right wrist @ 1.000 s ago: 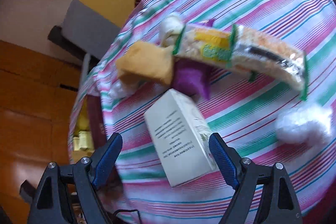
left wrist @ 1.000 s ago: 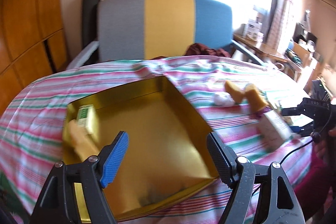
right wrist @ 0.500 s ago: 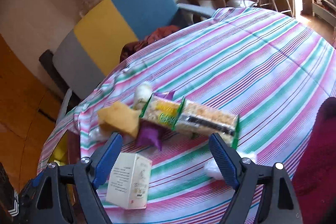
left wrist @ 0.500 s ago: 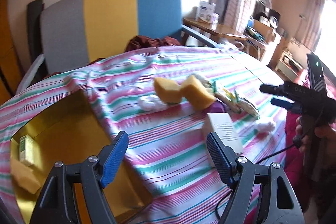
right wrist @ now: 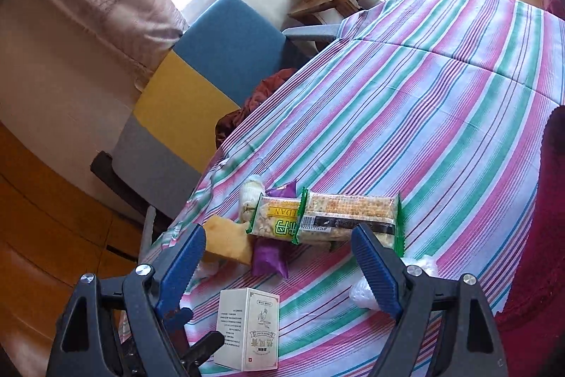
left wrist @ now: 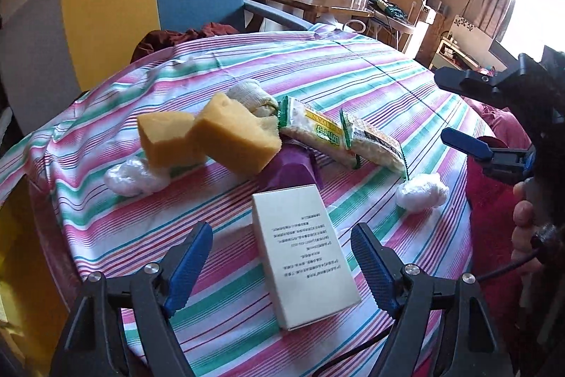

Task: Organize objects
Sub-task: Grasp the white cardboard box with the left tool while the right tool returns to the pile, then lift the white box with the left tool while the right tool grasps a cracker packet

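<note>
Lining up the left gripper (left wrist: 282,265) over the white carton (left wrist: 303,253) lying flat on the striped tablecloth (left wrist: 370,83); jaws opening, carton between them, untouched. Right gripper (right wrist: 279,265) hangs open, empty. Next: descend, close on carton's long sides

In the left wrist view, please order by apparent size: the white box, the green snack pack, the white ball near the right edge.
1. white box, largest, though it lies nearest the camera, which flatters it.
2. green snack pack, long, lying farther back.
3. white ball, clearly smallest.
</note>
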{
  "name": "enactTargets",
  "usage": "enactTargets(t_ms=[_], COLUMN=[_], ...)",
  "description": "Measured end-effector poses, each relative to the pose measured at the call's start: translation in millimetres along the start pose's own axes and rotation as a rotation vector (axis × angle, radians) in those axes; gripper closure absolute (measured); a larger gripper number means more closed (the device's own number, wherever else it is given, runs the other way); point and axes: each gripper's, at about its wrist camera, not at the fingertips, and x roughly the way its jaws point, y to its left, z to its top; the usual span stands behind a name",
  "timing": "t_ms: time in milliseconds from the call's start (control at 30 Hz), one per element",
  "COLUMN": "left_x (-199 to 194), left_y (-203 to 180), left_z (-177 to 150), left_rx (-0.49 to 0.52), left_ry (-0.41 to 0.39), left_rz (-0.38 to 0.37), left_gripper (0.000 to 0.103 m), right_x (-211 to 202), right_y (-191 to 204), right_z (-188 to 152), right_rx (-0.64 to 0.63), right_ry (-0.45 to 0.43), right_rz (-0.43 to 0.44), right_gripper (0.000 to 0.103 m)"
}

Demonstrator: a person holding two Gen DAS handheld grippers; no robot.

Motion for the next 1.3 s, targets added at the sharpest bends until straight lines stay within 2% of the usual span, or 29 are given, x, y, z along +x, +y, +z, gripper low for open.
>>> enactTargets(t_ms=[133,200,267,467,700,933,1100,1300], left_x=[23.7,36.2,40.9,19.0,13.3,17.9,26.6,23.8], left_y=[-9.2,-6.2,0.3,13.7,19.1,17.1,18.4,20.5], left_z=[4.2,0.5,-7.0,-33.5,-55.1,-54.1,-58.6,-61.5], left_rx=[-0.001,-0.014,-0.037,-0.038,-0.038,-0.049,-0.051,-0.051], left_ry=[0.031,0.062,0.073,0.011,0.0,-0.012,0.014,-0.001], left_rz=[-0.006,0.008,0.002,0.021,0.038,0.038,0.043,0.03], left_gripper=[0.022,0.043,0.051,0.052,0.052,0.052,0.052,0.052], right_x=[-0.6,-0.4,1.2,8.8,15.1,16.7,20.0,37.0], right_y=[-16.6,-19.8,-19.6,-15.3,-12.5,-13.2,-12.9,-2.3], right_z=[3.6,4.3,4.4,3.0,0.6,0.5,0.9,-1.0], right_rx=[0.092,0.11,0.108,0.084,0.061,0.059,0.052,-0.016], right_ry=[-0.007,-0.005,0.001,0.037,0.068,0.074,0.09,0.187], right_rz=[0.007,0.007,0.011,0.0,-0.024,-0.039,-0.045,-0.111], right_gripper=[0.017,0.017,0.017,0.017,0.017,0.017,0.017,0.017])
